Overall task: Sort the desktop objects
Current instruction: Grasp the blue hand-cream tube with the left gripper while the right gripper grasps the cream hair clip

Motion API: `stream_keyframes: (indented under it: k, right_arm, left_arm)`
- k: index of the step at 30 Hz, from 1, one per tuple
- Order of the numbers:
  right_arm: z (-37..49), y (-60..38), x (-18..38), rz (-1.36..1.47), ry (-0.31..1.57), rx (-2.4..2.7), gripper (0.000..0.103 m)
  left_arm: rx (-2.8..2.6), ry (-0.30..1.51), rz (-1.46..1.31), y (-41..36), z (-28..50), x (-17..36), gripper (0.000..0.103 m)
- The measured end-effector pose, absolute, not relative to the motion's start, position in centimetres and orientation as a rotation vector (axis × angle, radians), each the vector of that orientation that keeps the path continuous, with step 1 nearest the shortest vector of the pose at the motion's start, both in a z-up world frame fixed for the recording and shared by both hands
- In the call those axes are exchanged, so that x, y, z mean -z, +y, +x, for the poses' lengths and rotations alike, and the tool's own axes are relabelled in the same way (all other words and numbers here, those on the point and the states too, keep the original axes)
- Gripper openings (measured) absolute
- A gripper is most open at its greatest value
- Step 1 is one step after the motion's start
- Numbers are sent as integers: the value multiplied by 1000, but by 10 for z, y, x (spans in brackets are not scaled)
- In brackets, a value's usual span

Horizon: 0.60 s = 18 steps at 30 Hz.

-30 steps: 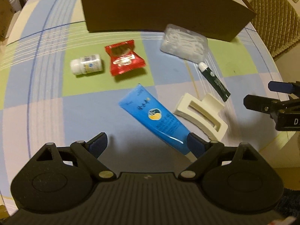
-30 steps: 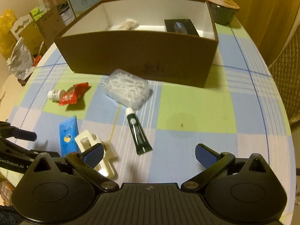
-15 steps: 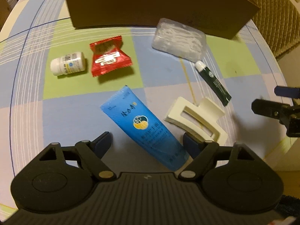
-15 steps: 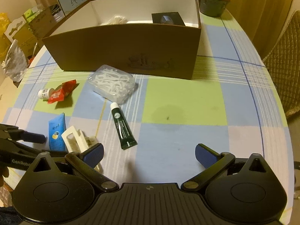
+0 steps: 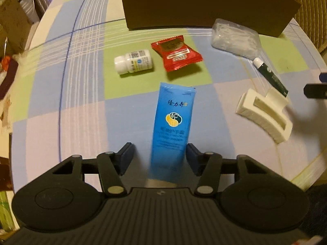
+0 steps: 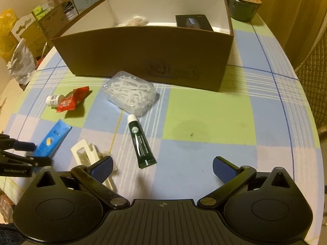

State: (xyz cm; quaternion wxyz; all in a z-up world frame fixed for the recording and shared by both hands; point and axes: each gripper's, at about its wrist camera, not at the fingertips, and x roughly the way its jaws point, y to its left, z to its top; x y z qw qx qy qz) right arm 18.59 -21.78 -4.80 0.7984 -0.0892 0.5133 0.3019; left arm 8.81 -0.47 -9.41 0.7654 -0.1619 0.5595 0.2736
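A blue tube (image 5: 172,126) lies on the checked tablecloth, its near end between the fingers of my left gripper (image 5: 160,159), which is open around it with a gap on the left side. It also shows in the right wrist view (image 6: 51,140). Beyond lie a white pill bottle (image 5: 133,61), a red snack packet (image 5: 176,52), a clear floss-pick box (image 5: 235,38), a dark green tube (image 5: 269,76) and a cream hair claw (image 5: 265,115). My right gripper (image 6: 162,168) is open and empty, near the hair claw (image 6: 87,153) and green tube (image 6: 141,140).
A brown cardboard box (image 6: 147,49) stands at the back with a dark item and a white bundle inside. A dark bowl (image 6: 242,6) is at the far right. Cartons and bags crowd the table's left edge. A wicker chair (image 6: 314,77) stands right.
My left gripper swung left and forward so the blue tube now lies straight between its fingers, which have narrowed. My right gripper drew slightly closer to the table; it stays open.
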Motion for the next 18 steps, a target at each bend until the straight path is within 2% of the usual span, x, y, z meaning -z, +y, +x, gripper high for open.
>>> stream_keyframes:
  k: [8, 10, 11, 12, 17, 18]
  right_arm:
    - [180, -205, 48, -197, 1090, -709, 101]
    - [176, -201, 47, -184, 1074, -745, 101]
    - [175, -200, 46, -182, 1067, -765, 101]
    - [173, -197, 45, -183, 1060, -784, 101]
    - [159, -181, 45, -230, 1039, -875, 100]
    - [156, -177, 46, -243, 1039, -892, 96]
  left_arm:
    - [-569, 1201, -320, -5, 91, 95, 51]
    - [-572, 1193, -310, -3, 90, 95, 46]
    - [-569, 1183, -311, -1, 88, 94, 35]
    - [-578, 1175, -306, 1, 86, 93, 32]
    - [-674, 1149, -345, 20, 72, 91, 31]
    - [-689, 1145, -359, 23, 70, 91, 31]
